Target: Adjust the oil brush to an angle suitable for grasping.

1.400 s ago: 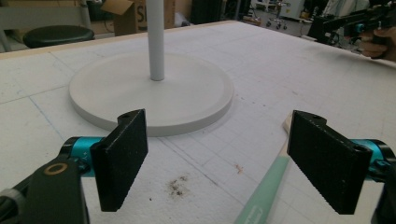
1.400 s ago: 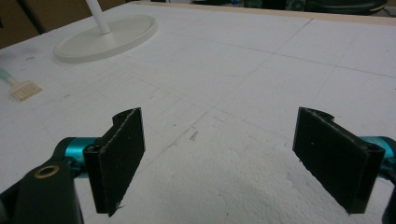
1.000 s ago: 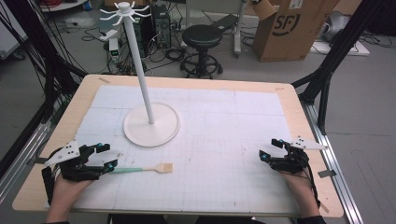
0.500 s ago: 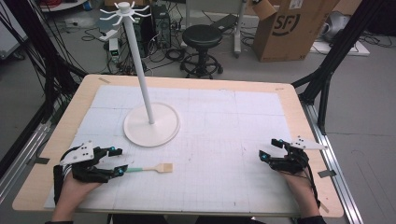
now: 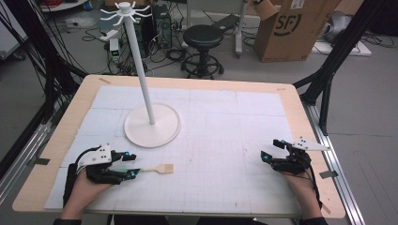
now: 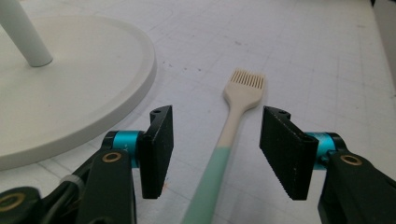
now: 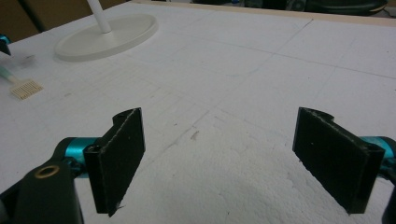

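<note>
The basting brush [image 6: 233, 135] lies flat near the tabletop's front-left corner, handle between the left claw [image 6: 215, 151], whose jaws have just been closing without touching it, lined up for a pickup. The right claw [image 7: 233, 156] waits apart, empty.

From my remote seat, the one thing I can read is "SF" in large dark letters on the side of the brown cardboard box [image 5: 293, 29] standing on the floor beyond the tabletop [image 5: 300, 112].
</note>
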The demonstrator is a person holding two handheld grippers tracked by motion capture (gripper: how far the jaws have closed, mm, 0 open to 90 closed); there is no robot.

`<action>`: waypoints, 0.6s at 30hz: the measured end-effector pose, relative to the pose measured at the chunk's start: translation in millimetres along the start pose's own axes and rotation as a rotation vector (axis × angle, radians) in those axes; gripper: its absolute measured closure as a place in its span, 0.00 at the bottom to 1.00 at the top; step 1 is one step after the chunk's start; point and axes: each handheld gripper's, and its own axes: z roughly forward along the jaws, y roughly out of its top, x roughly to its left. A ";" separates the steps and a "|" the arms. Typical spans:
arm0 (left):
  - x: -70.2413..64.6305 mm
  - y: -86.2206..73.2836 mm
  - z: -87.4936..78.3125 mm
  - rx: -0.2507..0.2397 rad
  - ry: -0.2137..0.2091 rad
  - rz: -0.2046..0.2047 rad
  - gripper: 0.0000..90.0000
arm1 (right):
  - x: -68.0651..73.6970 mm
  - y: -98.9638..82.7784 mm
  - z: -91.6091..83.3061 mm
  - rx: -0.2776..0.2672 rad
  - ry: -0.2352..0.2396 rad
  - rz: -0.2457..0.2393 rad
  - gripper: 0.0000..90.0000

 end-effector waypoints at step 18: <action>-3.1 5.1 18.2 0.127 0.004 -0.004 0.69 | 0.2 0.1 0.2 0.002 0.005 0.007 0.18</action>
